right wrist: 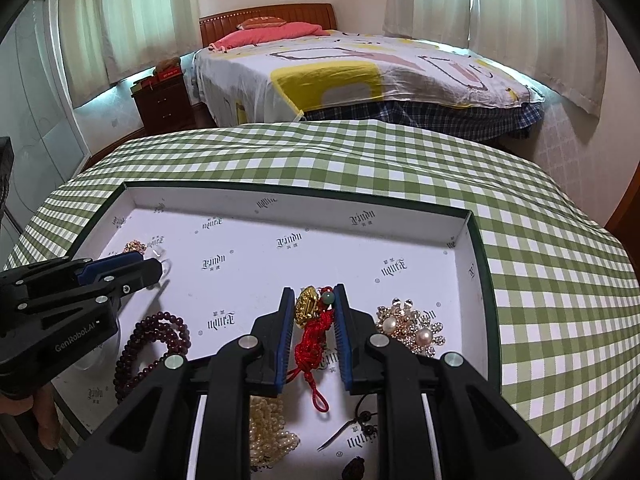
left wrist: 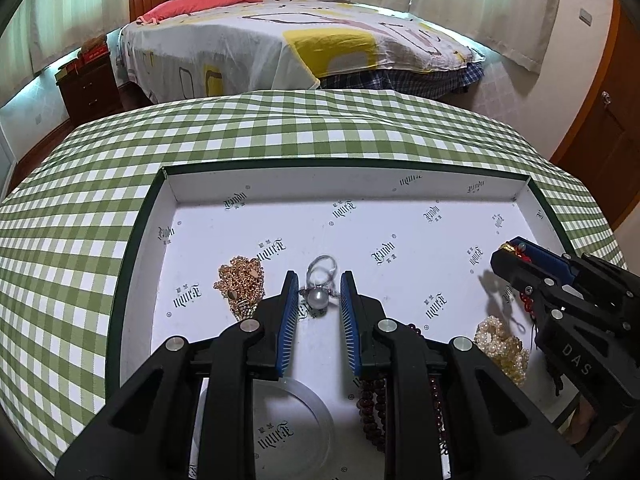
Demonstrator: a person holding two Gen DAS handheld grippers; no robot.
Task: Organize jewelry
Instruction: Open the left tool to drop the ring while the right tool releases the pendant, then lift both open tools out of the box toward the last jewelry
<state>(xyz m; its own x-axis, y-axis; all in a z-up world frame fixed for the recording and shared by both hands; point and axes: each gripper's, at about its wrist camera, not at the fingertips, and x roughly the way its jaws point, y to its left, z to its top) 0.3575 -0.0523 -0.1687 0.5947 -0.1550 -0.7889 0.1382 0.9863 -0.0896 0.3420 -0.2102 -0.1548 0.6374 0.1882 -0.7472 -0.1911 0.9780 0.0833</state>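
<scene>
Jewelry in one tray (left wrist: 168, 200) on the checked desk (left wrist: 280, 128).
Seven pieces counted: pearl ring (left wrist: 319, 286) between the released left gripper (left wrist: 319, 292) jaws; red charm (right wrist: 314, 320) grasped by the right gripper (right wrist: 311, 300); two brooches, two bead strands, one pearl strand.

Both wrist views look down closely into one tray (left wrist: 168, 216).

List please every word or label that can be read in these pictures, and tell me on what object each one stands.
"DAS": on the body of the right gripper, the rest hidden.
"GenRobot.AI": on the body of the left gripper.
Ornate logo word repeated over the white tray lining: too stylised and upside down to read for sure.
Small characters above each logo: too small to read.
</scene>
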